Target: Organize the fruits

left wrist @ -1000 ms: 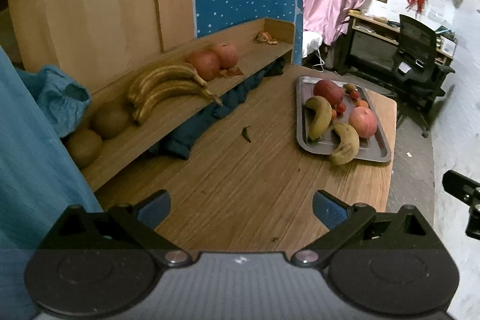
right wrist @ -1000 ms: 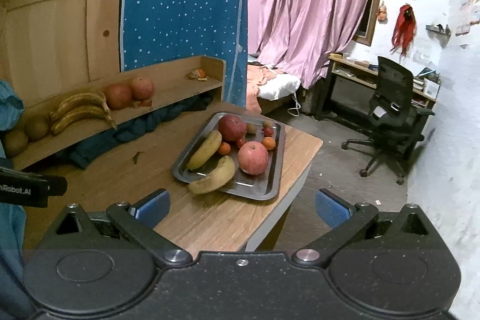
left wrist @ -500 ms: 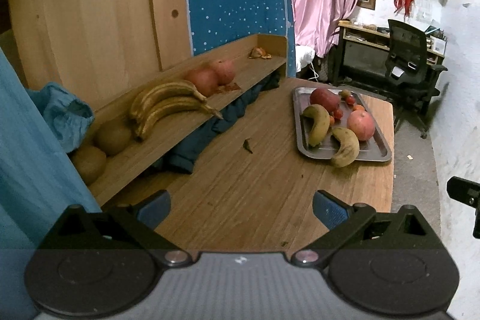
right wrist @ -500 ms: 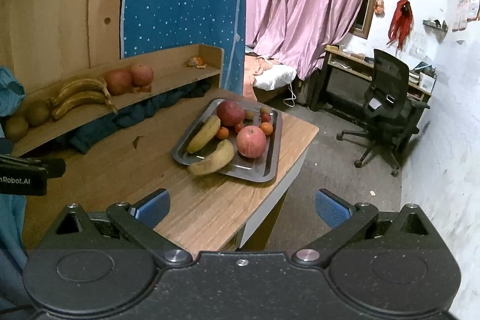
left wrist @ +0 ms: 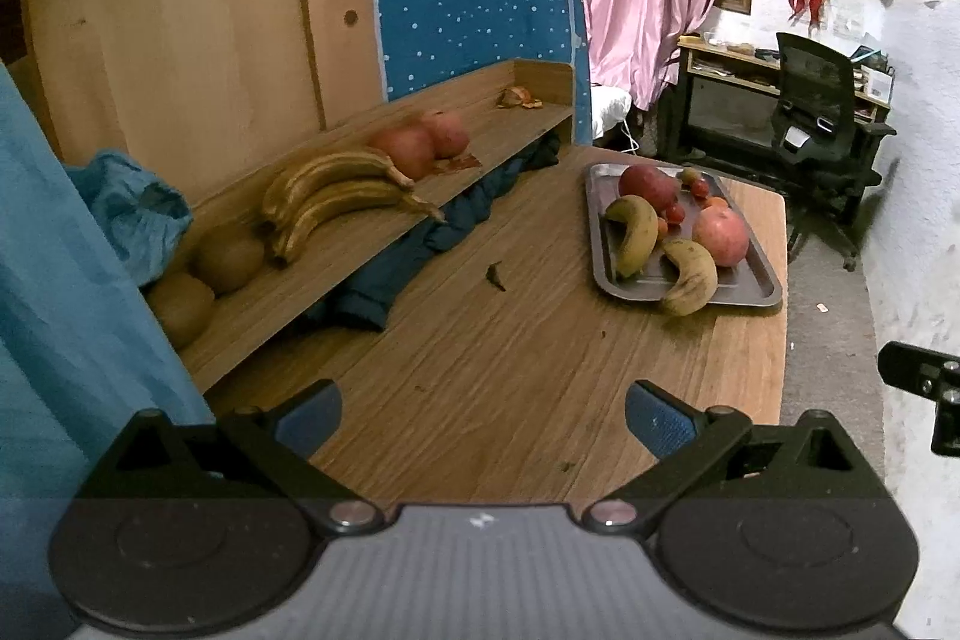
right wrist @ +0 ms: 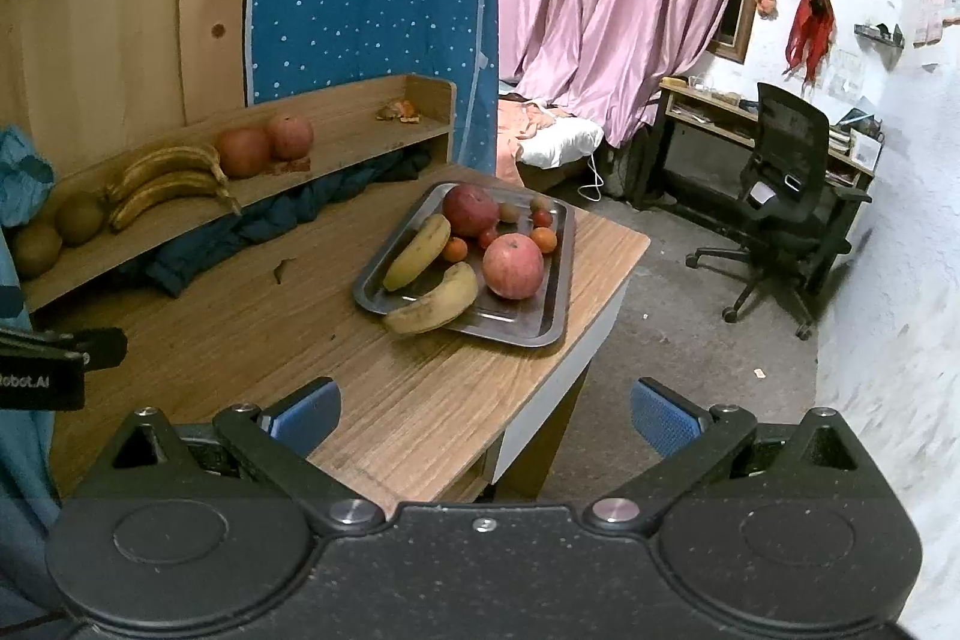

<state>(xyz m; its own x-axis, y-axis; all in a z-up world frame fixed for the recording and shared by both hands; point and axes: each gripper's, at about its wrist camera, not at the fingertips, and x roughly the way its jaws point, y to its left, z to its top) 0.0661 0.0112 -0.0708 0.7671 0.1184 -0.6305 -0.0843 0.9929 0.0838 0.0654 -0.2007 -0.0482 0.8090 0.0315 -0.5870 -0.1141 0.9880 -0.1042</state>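
Observation:
A metal tray point(left wrist: 744, 292) point(right wrist: 540, 322) sits at the table's far right corner. It carries two bananas point(left wrist: 633, 232) point(right wrist: 435, 307), a pink apple point(left wrist: 720, 237) point(right wrist: 513, 265), a dark red fruit point(left wrist: 648, 181) point(right wrist: 471, 210) and several small red and orange fruits. On the wooden shelf point(left wrist: 336, 274) point(right wrist: 180, 220) lie a banana bunch point(left wrist: 336, 199) point(right wrist: 168, 181), two reddish fruits point(left wrist: 420, 142) point(right wrist: 264, 145) and two brown round fruits point(left wrist: 228, 256) point(right wrist: 78, 219). My left gripper point(left wrist: 483, 415) is open above the near table, far from the tray. My right gripper point(right wrist: 486, 415) is open over the table's near edge, holding nothing.
Orange peel point(left wrist: 519, 97) lies at the shelf's far end. Dark blue cloth point(left wrist: 420, 244) is stuffed under the shelf. A small dark scrap point(left wrist: 497, 276) lies on the table point(left wrist: 510, 358). Blue fabric hangs at the left. An office chair point(right wrist: 780, 202) and a desk stand beyond.
Both grippers have drawn back and up from the table; the tray and shelf look smaller and farther. No fruit has moved. Both grippers stay open.

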